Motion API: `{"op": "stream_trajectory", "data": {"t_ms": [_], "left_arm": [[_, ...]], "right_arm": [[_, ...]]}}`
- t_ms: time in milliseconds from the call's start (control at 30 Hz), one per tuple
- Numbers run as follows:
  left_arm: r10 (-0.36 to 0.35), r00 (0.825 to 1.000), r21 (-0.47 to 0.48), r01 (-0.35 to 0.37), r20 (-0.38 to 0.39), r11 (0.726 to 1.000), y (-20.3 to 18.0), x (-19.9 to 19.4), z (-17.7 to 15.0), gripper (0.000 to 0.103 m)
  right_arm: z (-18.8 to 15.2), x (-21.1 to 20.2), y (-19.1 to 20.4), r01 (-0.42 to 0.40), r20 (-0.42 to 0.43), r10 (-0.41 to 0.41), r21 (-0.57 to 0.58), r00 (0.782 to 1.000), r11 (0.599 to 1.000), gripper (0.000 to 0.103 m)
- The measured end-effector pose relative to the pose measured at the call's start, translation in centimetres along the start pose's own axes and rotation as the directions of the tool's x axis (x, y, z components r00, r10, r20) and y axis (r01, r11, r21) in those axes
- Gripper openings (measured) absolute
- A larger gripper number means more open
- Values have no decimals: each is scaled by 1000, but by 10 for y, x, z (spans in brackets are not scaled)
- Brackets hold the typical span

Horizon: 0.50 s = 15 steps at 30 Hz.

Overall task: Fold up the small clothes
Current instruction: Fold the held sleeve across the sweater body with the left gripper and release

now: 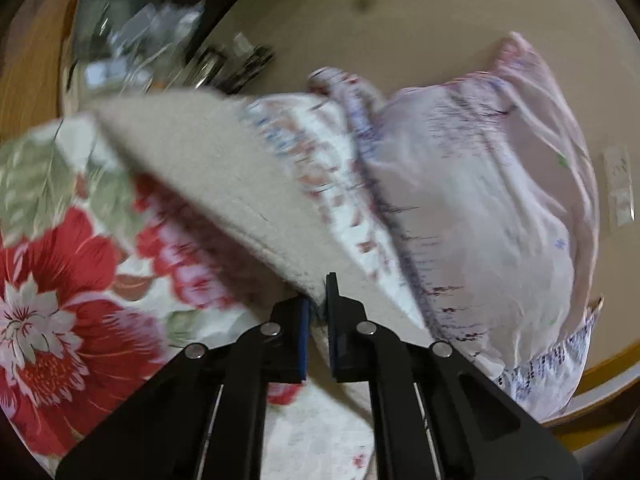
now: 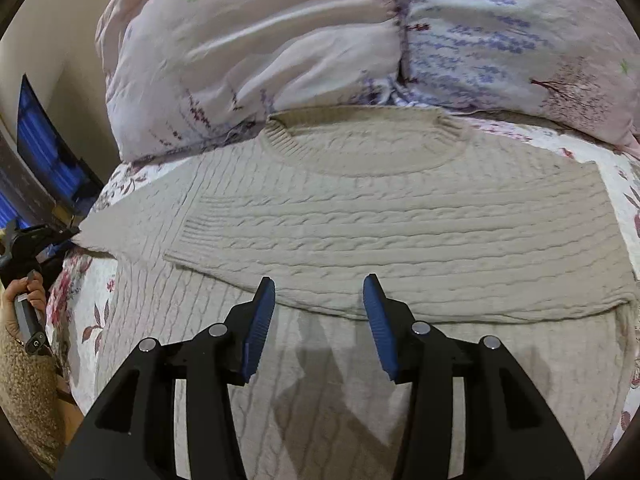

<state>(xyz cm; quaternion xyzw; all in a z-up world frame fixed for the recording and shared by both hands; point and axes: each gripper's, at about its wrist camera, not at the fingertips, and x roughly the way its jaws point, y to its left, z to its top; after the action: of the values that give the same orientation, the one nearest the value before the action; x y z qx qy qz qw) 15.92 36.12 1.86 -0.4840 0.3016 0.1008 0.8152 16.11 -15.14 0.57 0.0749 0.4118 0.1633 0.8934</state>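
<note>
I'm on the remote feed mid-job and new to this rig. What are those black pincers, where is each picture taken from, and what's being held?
They are hand-held two-finger grippers, one per hand, each with a camera looking along its fingers. The left-wrist view shows the left gripper shut on a corner of the beige knitted sweater, lifting it off the flowered bedspread. The right-wrist view shows the right gripper open and empty above the sweater, which lies spread on the bed below a pale quilt. At its left edge, a hand holds the other gripper.
</note>
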Motion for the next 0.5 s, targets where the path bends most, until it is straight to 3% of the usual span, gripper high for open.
{"op": "stream_trajectory", "data": {"t_ms": [133,300,400,467,500], "left_arm": [[-71,997,103,69,19,992,-46,-7,-11,6],[-199,978,298,206,-55,932,-126,-5,-60,6],[-253,956,414,292,-146,863,-172,6,-109,6],[-266,938,493,342,-221,800,-201,19,-151,6],[-264,932,510,357,-249,782,-208,24,-166,6]], "right_arm": [[0,-10,-15,12,36,-13,29,999,1000,49],[-2,-22,-39,28,67,-33,72,997,997,50],[-4,-29,-55,40,84,-49,108,995,993,50],[-7,-32,-66,46,91,-58,131,994,990,50],[-9,-34,-71,50,94,-64,142,994,989,50]]}}
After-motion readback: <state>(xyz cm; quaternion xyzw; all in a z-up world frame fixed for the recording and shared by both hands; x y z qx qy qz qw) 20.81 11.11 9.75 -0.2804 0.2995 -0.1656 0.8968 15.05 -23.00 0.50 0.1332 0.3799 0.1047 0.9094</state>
